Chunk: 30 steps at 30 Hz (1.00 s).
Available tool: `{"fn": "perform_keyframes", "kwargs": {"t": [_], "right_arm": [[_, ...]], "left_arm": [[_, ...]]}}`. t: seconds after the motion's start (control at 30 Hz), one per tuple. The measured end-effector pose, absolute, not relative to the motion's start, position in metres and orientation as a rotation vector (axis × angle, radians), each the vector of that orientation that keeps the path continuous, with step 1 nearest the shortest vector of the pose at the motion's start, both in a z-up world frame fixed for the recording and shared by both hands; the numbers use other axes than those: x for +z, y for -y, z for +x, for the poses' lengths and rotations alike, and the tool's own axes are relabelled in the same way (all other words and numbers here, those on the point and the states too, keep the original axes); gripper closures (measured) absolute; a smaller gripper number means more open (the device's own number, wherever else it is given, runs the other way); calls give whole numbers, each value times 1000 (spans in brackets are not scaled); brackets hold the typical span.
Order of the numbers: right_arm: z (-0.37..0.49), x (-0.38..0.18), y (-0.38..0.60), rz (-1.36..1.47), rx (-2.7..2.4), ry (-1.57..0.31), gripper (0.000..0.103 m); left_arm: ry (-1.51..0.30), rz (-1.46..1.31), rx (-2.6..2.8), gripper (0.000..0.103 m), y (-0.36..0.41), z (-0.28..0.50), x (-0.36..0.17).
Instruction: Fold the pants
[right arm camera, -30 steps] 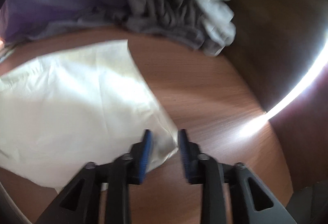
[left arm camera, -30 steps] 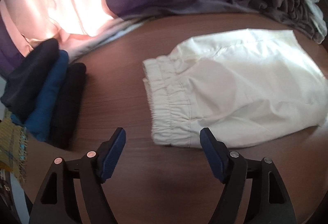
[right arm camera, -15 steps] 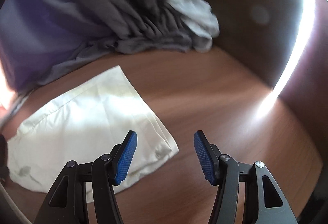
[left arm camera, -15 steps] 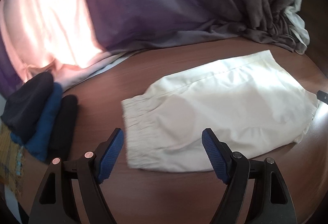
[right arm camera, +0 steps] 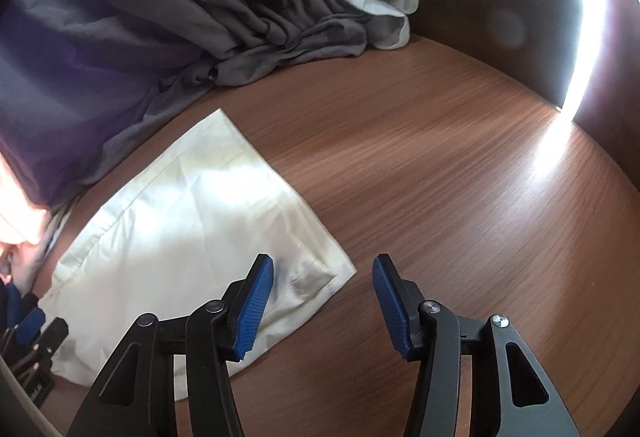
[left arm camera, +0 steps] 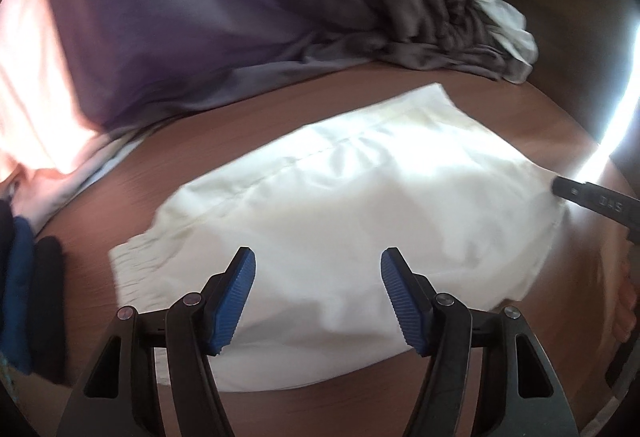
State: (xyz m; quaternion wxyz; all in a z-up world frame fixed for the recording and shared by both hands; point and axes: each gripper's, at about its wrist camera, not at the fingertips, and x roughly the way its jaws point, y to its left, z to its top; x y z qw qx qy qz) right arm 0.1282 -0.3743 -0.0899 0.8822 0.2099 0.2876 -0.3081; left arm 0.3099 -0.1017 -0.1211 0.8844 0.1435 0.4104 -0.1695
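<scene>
Left wrist view: white pants [left arm camera: 360,237] flat on bench [left arm camera: 500,109], blurred; left tool [left arm camera: 318,297] above them, jaws closing, gripping nothing; dark folded stack [left arm camera: 28,301] cut off left.
Right wrist view: right tool [right arm camera: 322,301] over hem corner, jaws closing, unclamped; pants' waistband end hidden.

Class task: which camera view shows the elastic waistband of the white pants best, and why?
The left wrist view. The gathered waistband of the white pants shows there, though blurred. The right wrist view shows only the pants' hem corner; the waistband end is far off and indistinct.

Brown wood-grain table [right arm camera: 440,165], purple curtain [left arm camera: 180,17] behind, sunlit pink glow at left, bright light strip [right arm camera: 584,17] at right
</scene>
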Motion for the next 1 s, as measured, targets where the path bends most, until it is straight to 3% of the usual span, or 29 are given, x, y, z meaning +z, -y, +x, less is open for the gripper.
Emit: {"fn": "perform_keyframes", "kwargs": {"t": [0.23, 0.33, 0.47, 0.67, 1.0], "right_arm": [[129, -93, 378, 410, -645, -621, 51], [132, -96, 376, 395, -627, -631, 60], [133, -97, 373, 390, -625, -626, 63], [137, -99, 370, 377, -601, -636, 83], [134, -85, 361, 285, -583, -608, 87]], "left_arm": [[-886, 320, -387, 38, 118, 309, -136], [-923, 300, -387, 39, 114, 313, -145], [-960, 277, -379, 40, 111, 316, -153], [-989, 283, -380, 39, 111, 318, -162], [-909, 315, -495, 41, 131, 350, -130]]}}
